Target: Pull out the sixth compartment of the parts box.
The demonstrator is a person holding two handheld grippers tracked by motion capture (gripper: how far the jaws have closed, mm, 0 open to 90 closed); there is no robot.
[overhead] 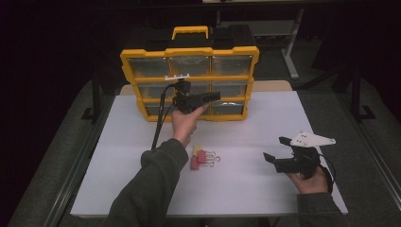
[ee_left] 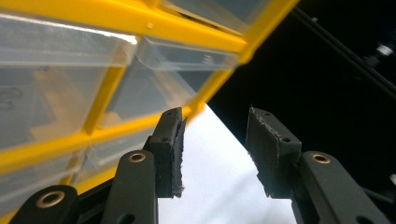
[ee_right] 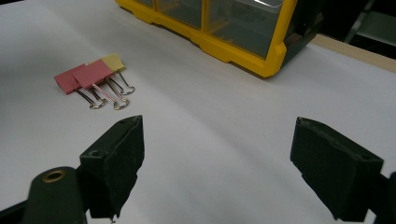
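A yellow drawer cabinet [overhead: 189, 52] with clear drawers stands at the back of the white table [overhead: 246, 127]. My left gripper [overhead: 215, 96] is held up in front of its middle row and points to the right. In the left gripper view my left gripper [ee_left: 215, 149] has a gap between its jaws with nothing in it, and the clear drawers [ee_left: 173, 84] lie close on the left. Two pink binder clips [ee_right: 86, 77] and a yellow binder clip [ee_right: 113, 62] lie together on the table, seen from above as the binder clips [overhead: 202, 158]. My right gripper [overhead: 275, 149] rests at the right, wide open and empty [ee_right: 217, 168].
The cabinet [ee_right: 233, 42] has a yellow carry handle [overhead: 190, 31] on top. A black cable [overhead: 160, 123] trails from my left gripper down across the table. Dark floor and table legs surround the white surface.
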